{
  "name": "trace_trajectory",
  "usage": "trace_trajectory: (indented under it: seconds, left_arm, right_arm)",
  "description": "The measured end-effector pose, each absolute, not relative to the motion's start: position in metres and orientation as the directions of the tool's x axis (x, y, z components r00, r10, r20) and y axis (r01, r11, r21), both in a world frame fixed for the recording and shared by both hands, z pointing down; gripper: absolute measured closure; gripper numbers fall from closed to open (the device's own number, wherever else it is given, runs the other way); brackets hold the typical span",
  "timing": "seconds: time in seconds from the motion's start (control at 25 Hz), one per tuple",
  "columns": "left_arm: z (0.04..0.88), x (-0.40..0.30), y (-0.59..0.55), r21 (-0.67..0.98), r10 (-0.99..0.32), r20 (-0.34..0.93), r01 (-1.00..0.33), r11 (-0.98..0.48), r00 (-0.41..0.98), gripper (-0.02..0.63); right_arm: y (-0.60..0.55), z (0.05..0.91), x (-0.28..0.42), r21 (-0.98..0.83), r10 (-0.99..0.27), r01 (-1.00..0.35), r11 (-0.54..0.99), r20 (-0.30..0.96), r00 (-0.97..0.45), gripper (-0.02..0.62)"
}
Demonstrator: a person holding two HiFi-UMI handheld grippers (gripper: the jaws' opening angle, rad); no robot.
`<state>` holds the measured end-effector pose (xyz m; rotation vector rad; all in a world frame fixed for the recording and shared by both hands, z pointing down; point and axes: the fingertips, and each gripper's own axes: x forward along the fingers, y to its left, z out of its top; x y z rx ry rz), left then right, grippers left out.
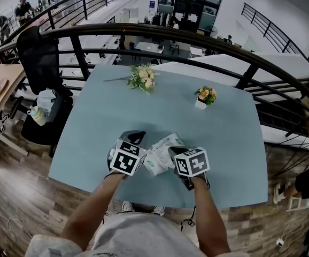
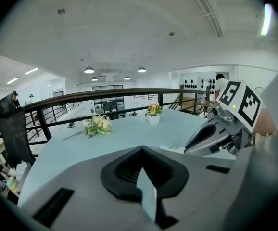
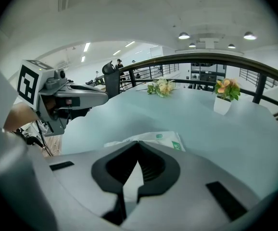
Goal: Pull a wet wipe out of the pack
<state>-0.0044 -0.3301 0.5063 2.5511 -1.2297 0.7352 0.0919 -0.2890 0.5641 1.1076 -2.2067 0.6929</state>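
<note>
A black chair (image 1: 41,58) stands off the left edge of the pale blue bench (image 1: 224,138), beyond which a dark railing (image 1: 197,39) is curved.

Near the bench's front edge, the left gripper (image 1: 135,137) is held low over the surface, its marker cube (image 1: 126,157) turned up towards the head camera. In its own view the jaws are pressed together at the tips; only a thin sliver of pale blue (the same colour as the bench) is seen through the slit behind them, and nothing is pinched there.

Farther back, a loose bunch of flowers (image 1: 143,79) is laid flat on the bench.

The pack of wipes (image 1: 159,155) is found between the two grippers, near the front edge, white with a little green print and somewhat crumpled. Its left side is met by the left gripper's cube in the head view.

The right gripper (image 1: 175,150) is placed over the pack's right part. Its jaws are likewise closed at the tips, with a strip of white seen through the slit, and the pack's far end is shown just beyond them in the right gripper view. No wipe is seen drawn out.

To the right and farther back, a small white pot of orange flowers (image 1: 205,97) is set upright, well apart from the pack.
</note>
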Motion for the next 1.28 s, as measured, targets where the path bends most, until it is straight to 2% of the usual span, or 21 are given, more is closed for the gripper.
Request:
trace_trajectory:
  seconds: [1.28]
  left_arm:
    - [0.507,-0.004,-0.332,-0.013,-0.675,0.512,-0.781,-0.625,0.532,0.611]
  right_arm:
    - [-0.304,0.534,0.1,-0.182,-0.611,-0.853,0.49,0.626,-0.484,0.591]
